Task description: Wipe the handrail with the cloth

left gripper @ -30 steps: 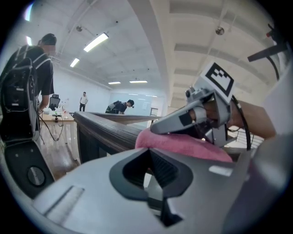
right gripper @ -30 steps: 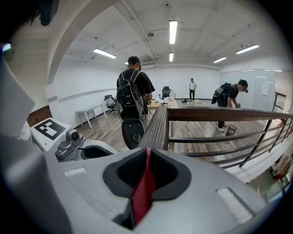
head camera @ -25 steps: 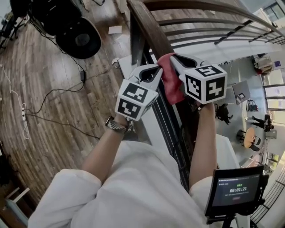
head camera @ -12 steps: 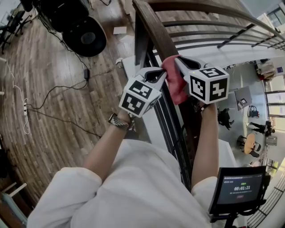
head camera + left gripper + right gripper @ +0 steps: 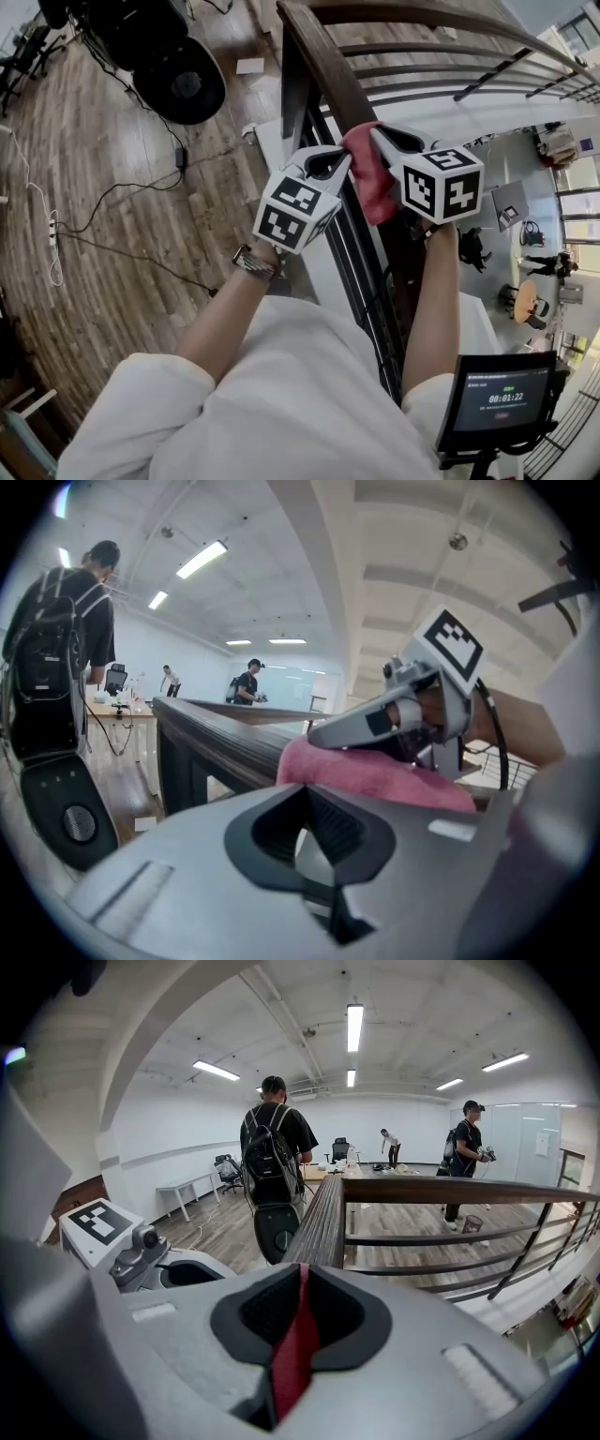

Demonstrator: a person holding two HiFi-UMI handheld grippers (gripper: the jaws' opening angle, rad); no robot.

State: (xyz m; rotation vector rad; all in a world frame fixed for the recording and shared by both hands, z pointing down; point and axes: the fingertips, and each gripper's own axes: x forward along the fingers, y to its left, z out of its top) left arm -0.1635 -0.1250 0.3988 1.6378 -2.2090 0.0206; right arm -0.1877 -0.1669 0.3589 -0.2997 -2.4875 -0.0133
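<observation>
Wood plank flooring (image 5: pixel 103 244) fills the ground left of the left gripper (image 5: pixel 337 159), with loose cables (image 5: pixel 112 192) trailing across it and a black round-based unit (image 5: pixel 178 84) standing farther out on that side. That side is wide and open. In the left gripper view a person with a backpack (image 5: pixel 56 649) stands well off to the left, on the floor side of the rail.

The left gripper's jaws are closed together with nothing between them. Its tip sits at the floor-side edge of the handrail (image 5: pixel 323 56), just beside the cloth (image 5: pixel 368 178). Whether it touches the cloth cannot be told.

The dark wooden handrail runs away ahead of both grippers, and a long bare stretch of it lies beyond them. The red cloth lies over the rail's top between the two grippers and directly ahead of the left jaws (image 5: pixel 375 775).

The right gripper (image 5: pixel 380 136) comes in from the far side of the rail, its jaws clamped on a fold of the cloth, which shows as a red strip between them (image 5: pixel 295 1354).

Right of the right gripper the floor ends. Horizontal railing bars (image 5: pixel 422 70) curve off ahead, and past the rail's outer edge is an open drop to a lower level (image 5: pixel 525 253). Behind and below the right gripper, a screen (image 5: pixel 497 398) stands near the person's right elbow.
</observation>
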